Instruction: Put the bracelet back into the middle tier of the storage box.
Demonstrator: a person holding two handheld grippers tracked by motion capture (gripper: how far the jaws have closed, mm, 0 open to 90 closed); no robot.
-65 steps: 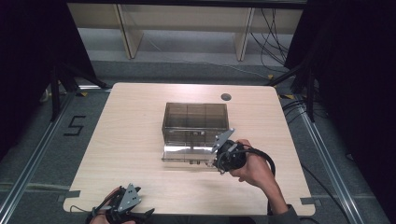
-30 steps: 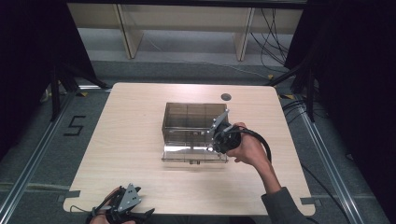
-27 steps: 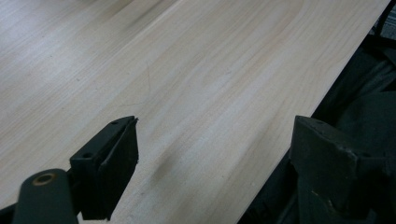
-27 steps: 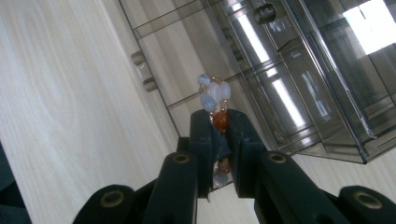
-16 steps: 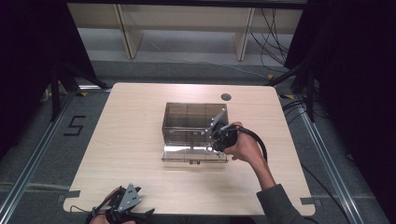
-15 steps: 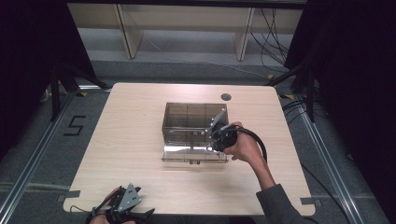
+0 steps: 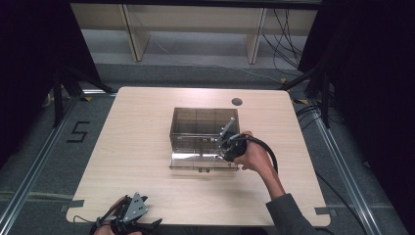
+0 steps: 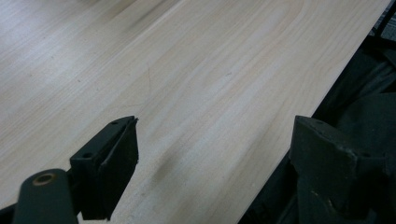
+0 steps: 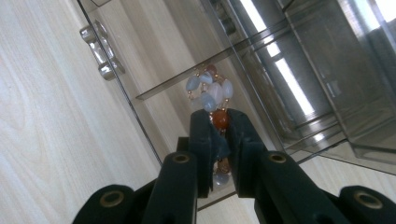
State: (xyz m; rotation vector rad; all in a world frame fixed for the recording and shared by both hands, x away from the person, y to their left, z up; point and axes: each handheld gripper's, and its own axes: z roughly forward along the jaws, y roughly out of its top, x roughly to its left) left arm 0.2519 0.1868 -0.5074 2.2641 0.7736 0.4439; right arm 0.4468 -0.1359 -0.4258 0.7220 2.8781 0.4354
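On the tabletop (image 7: 142, 147), your right claw (image 9: 219, 122) pinched a bead bracelet (image 9: 211, 91) over the clear box (image 7: 203, 128), seemingly to stow it; your left claw (image 8: 205, 154) rested spread at the near edge.

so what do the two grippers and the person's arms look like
Both grippers have flat black jaws on black arms with brass-ringed pivot holes. The left gripper carries a grey three-cornered plate. A thick black cable loops from the right gripper. The right arm wears a dark grey sleeve.
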